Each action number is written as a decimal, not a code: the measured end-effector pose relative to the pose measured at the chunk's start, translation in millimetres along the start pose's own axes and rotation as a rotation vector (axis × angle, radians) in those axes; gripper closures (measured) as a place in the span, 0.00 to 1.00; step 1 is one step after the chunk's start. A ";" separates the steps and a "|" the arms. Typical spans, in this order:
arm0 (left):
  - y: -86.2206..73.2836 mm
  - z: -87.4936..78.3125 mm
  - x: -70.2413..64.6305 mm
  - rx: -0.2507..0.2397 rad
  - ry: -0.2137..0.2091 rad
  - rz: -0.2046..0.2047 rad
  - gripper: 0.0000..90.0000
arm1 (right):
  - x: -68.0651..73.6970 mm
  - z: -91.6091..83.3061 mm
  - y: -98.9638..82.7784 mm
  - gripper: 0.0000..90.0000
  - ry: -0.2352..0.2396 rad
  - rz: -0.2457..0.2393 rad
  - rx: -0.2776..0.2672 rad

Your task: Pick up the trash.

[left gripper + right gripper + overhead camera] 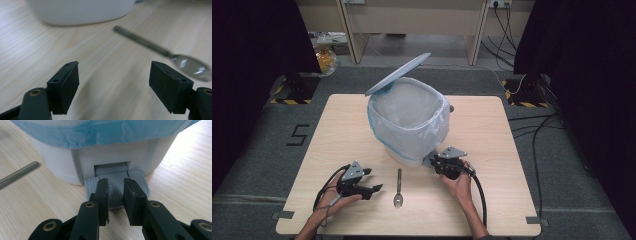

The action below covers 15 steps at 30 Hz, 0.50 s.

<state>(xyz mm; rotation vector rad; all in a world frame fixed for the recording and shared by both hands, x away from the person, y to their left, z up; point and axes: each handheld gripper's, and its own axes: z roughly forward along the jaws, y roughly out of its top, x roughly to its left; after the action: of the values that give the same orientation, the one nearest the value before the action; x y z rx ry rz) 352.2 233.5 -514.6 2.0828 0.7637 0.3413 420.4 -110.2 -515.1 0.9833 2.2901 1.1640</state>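
High view: pedal bin [412, 145] stands mid-table, lid [398, 73] tipped up and open. Right gripper [432, 161] sits at the bin's foot with jaws pressed together, tips bearing down on the grey pedal [115, 187]; in the right gripper view the pads rest on the ribbed pedal face with only a narrow gap between them, nothing pinched.

Left gripper [374, 180] lies low over the table [492, 150], jaws spread wide and empty. Spoon [398, 187] lies flat just beside it, between the two hands, bowl toward the person and handle toward the bin. Left gripper view: the spoon [162, 51] lies ahead and off toward one pad, not yet between them.

Step in hand, as judged: pick up the spoon while the lid is kept up.
- Keep steady downward load on the pedal; if the tips slide off the ribbed face, the lid would likely drop.
- Swing the left jaws to straddle the thin handle crosswise, pads low to the wood, then close.
- Metal handle is slim and probably slick; grip near mid-handle.

Containers: bin lined with a translucent bluish bag [409, 112] folded over the rim; interior looks empty.
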 end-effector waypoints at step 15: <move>20.7 28.0 -29.1 -0.005 -0.098 0.138 0.40 | -0.1 0.0 0.0 0.82 0.002 0.001 0.000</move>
<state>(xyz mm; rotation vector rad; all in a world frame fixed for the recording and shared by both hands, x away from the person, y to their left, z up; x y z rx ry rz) 351.7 188.2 -513.2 2.1364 0.5619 0.3138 420.4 -110.3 -515.1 0.9838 2.2913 1.1653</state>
